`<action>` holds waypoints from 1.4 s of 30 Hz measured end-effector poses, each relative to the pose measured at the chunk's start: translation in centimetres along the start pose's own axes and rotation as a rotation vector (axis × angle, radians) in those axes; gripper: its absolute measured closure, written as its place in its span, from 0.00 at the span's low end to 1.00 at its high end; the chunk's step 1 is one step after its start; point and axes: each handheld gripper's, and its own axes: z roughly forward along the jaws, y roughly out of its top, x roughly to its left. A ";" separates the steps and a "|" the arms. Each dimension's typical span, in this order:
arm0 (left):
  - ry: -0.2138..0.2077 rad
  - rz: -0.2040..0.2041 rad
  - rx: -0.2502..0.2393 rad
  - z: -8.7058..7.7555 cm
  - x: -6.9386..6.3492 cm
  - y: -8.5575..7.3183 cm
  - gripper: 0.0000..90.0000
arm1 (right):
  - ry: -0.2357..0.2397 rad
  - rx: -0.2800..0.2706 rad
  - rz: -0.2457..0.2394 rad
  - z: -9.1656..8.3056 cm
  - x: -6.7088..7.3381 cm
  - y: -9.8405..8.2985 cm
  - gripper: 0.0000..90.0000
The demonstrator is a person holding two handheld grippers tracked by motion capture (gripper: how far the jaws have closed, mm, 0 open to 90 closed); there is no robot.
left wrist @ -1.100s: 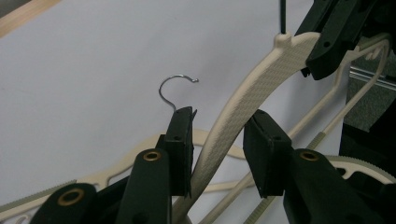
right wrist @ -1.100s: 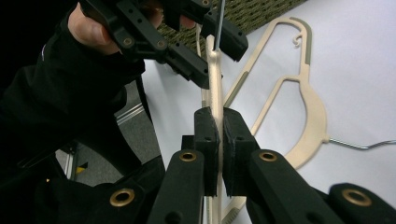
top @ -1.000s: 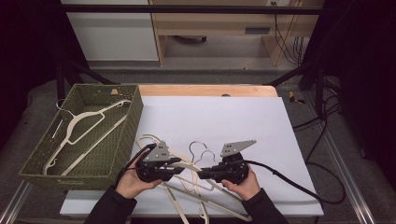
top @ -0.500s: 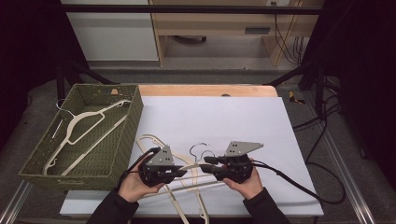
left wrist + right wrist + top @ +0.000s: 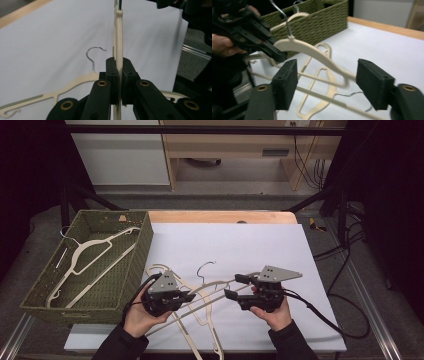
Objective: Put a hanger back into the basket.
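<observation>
Worktop [image 5: 260, 245], white-covered; green basket [image 5: 130, 265] at left edge; cream hanger [image 5: 215, 287] raised between both claws; left claw [image 5: 119, 75] clamped on its arm; right claw [image 5: 329, 82] just opening, pads clear, hanger's arm passing between them.

Two handheld grippers, dark sleeves at the wrists

Each black gripper, left gripper [image 5: 186, 296] and right gripper [image 5: 236, 287], carries a grey three-cornered plate dotted with small holes and trails a black cable; brass-coloured pivot pins sit in the black jaw arms, whose pads are dark, coarse-textured blocks with small screw holes
</observation>
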 end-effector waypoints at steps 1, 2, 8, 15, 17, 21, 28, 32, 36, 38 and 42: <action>0.009 -0.009 -0.007 -0.2 0.1 0.0 0.96 | -0.026 -0.025 0.028 -0.5 -0.5 -0.1 0.31; 0.041 -0.015 -0.020 -0.6 0.4 0.0 0.96 | -0.039 -0.031 0.045 -0.7 -0.7 -0.2 0.28; 0.086 -0.046 -0.067 -1.9 1.0 0.1 0.96 | -0.126 -0.037 0.078 -1.4 -1.7 -0.6 0.15; 0.118 -0.051 -0.129 -4.2 1.5 0.8 0.96 | -0.218 -0.060 0.103 -2.9 -3.2 -1.0 0.08; 0.119 -0.052 -0.141 -4.5 1.6 1.0 0.96 | -0.227 -0.064 0.103 -3.2 -3.4 -1.0 0.07; 0.142 -0.056 -0.176 -6.3 2.0 1.6 0.96 | -0.261 -0.079 0.119 -4.0 -4.0 -1.3 0.07; 0.172 -0.044 -0.215 -9.7 3.6 2.9 0.96 | -0.283 -0.075 0.121 -4.8 -4.4 -1.7 0.07; 0.203 -0.046 -0.225 -11.6 5.0 3.5 0.96 | -0.286 -0.083 0.118 -5.2 -4.5 -1.8 0.07; 0.222 -0.041 -0.234 -13.6 6.5 3.9 0.96 | -0.288 -0.082 0.120 -5.3 -4.6 -1.8 0.06; 0.226 -0.055 -0.239 -14.8 7.6 4.1 0.96 | -0.299 -0.081 0.121 -5.3 -4.6 -1.9 0.06; 0.263 -0.070 -0.231 -16.2 9.3 4.1 0.96 | -0.296 -0.078 0.119 -5.4 -4.6 -1.9 0.06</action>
